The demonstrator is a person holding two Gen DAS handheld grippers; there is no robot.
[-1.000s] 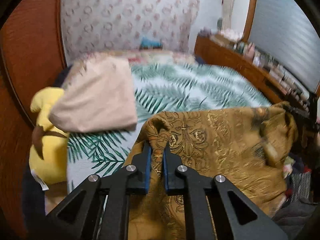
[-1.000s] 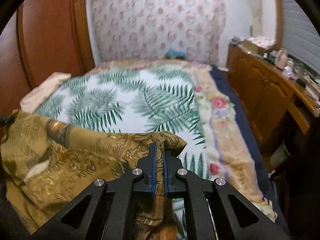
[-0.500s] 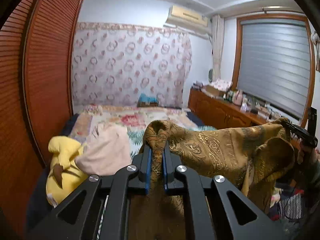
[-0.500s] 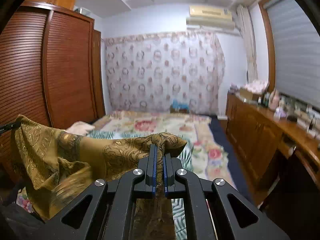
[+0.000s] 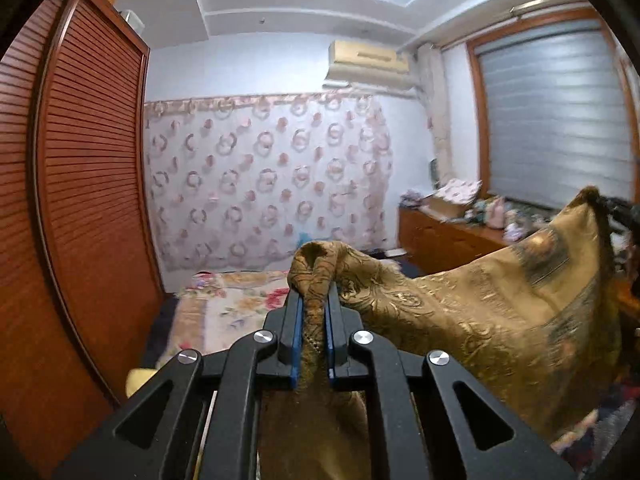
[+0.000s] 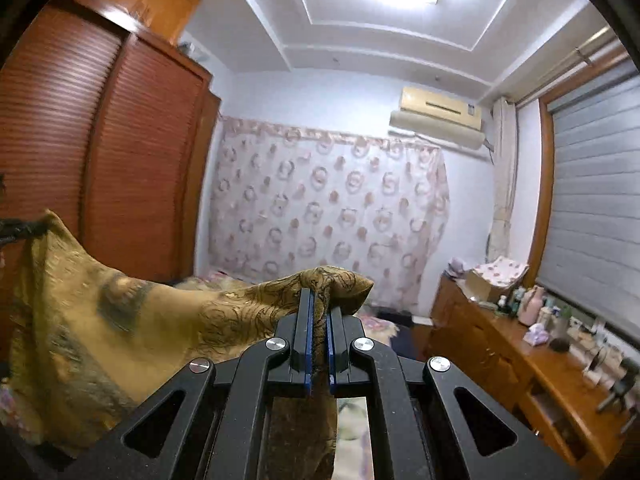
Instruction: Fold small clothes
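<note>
A gold-brown patterned garment (image 5: 480,312) hangs in the air, stretched between both grippers. My left gripper (image 5: 313,300) is shut on one bunched corner of it. My right gripper (image 6: 319,308) is shut on the other corner, and the garment (image 6: 100,320) sags away to the left in that view. Each gripper shows faintly at the far end of the cloth in the other's view: the right gripper (image 5: 616,208) and the left gripper (image 6: 16,230). The lower part of the garment is hidden below the fingers.
The bed with a floral blanket (image 5: 232,304) lies low ahead. A louvred wooden wardrobe (image 5: 88,200) stands on the left. A wooden dresser (image 6: 520,360) crowded with small items runs along the right under the blinds (image 6: 600,220). A patterned curtain (image 6: 328,208) covers the far wall.
Both grippers have risen and tilted upward with the garment, lifting it off the bed. The bed has dropped low in view and the ceiling now shows.
</note>
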